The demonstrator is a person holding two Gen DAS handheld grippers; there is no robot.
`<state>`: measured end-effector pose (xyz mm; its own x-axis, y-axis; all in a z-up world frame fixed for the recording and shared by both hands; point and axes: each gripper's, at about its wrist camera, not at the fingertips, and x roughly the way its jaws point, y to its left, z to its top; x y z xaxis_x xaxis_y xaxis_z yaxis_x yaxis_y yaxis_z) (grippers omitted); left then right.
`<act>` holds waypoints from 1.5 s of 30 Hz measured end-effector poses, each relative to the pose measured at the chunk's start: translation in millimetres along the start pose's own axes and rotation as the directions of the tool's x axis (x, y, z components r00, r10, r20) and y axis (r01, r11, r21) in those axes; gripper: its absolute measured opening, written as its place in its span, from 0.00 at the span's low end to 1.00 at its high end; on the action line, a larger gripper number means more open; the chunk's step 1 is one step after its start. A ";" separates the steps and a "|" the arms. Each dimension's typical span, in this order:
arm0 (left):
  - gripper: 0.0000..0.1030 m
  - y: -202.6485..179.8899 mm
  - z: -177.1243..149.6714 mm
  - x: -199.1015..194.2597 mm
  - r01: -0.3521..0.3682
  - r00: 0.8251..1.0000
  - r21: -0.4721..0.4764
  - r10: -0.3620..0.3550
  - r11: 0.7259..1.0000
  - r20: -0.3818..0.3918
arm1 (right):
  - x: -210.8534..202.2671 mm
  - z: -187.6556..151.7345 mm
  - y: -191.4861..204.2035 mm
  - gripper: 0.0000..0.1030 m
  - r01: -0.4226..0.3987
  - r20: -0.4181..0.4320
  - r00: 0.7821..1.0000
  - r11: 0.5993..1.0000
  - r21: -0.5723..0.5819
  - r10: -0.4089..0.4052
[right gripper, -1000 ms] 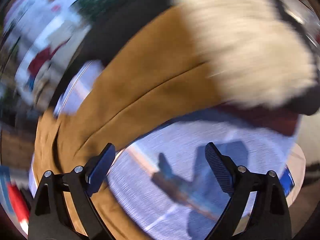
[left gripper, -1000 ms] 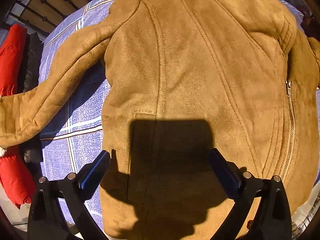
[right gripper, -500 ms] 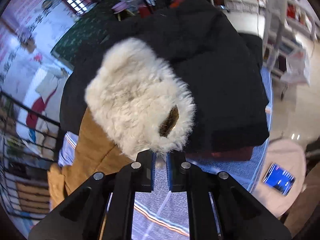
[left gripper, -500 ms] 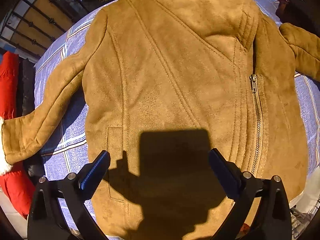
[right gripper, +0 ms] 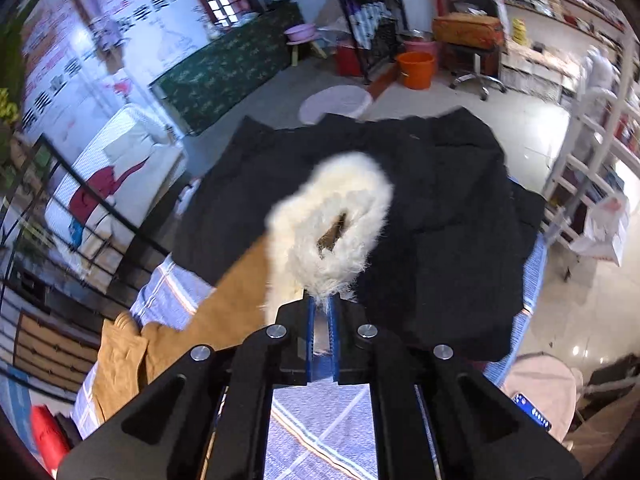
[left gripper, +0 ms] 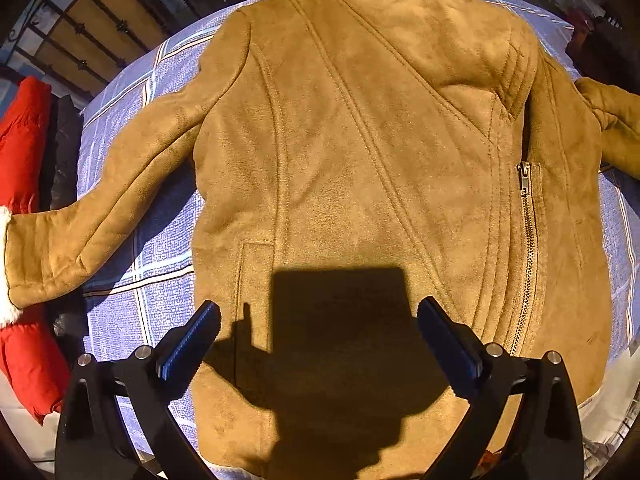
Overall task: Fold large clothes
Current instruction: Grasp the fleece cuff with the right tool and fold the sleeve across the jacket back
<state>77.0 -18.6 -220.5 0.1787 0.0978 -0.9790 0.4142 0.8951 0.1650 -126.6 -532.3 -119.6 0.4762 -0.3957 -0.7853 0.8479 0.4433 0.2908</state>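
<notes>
A tan suede jacket (left gripper: pixel 360 152) lies flat, zipped, on a blue checked cloth (left gripper: pixel 160 248). One sleeve (left gripper: pixel 112 208) stretches out to the left, ending in a white fur cuff. My left gripper (left gripper: pixel 316 336) hovers open above the jacket's lower hem, with nothing between its fingers. In the right wrist view my right gripper (right gripper: pixel 323 304) is shut on the white fur cuff (right gripper: pixel 332 232) of the other sleeve (right gripper: pixel 236 304), lifted off the cloth. The tan sleeve trails down to the left toward the jacket body (right gripper: pixel 120 364).
A black coat (right gripper: pixel 432 224) is spread on the table beyond the held cuff. A red padded garment (left gripper: pixel 24 240) and a dark one lie off the table's left edge. A phone (right gripper: pixel 532 410) rests on a stool at right. Railings and room clutter stand behind.
My right gripper closed on the fur cuff and lifted it with the sleeve. My left gripper rose, so more of the jacket shows; it stays open.
</notes>
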 end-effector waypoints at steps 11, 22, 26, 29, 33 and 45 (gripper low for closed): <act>0.94 52.5 -1.8 -4.4 0.003 1.000 -0.125 -0.001 0.992 0.020 | -13.1 -44.7 234.7 0.06 -0.281 -0.052 0.953 0.811 -0.512 0.298; 0.94 115.9 -26.7 -8.5 -0.009 1.000 -0.261 0.013 0.965 0.013 | -4.5 -234.6 461.1 0.06 -0.598 -0.444 0.800 0.485 -0.638 0.402; 0.94 132.7 -34.6 -4.1 -0.029 1.000 -0.283 0.031 0.959 0.000 | 51.8 -302.0 483.2 0.07 -0.583 -0.543 0.806 0.471 -0.662 0.234; 0.94 140.5 -36.2 0.1 -0.034 0.999 -0.287 0.033 0.957 -0.011 | 89.9 -351.0 473.5 0.09 -0.577 -0.609 0.787 0.465 -0.672 0.097; 0.94 142.9 -30.1 4.3 -0.042 0.999 -0.276 0.038 0.960 -0.020 | 121.8 -405.4 462.5 0.33 -0.559 -0.623 0.780 0.383 -0.735 -0.055; 0.94 104.3 43.8 -11.2 -0.082 0.989 -0.102 0.094 0.991 0.117 | 66.9 -277.8 408.7 0.78 -0.542 -0.536 0.824 0.531 -0.652 0.182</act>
<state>157.3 54.6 -187.1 0.3203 0.1301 -0.9383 0.3048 0.9237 0.2321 187.1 -154.2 -205.1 0.4219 0.1861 -0.8873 0.0405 0.9739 0.2235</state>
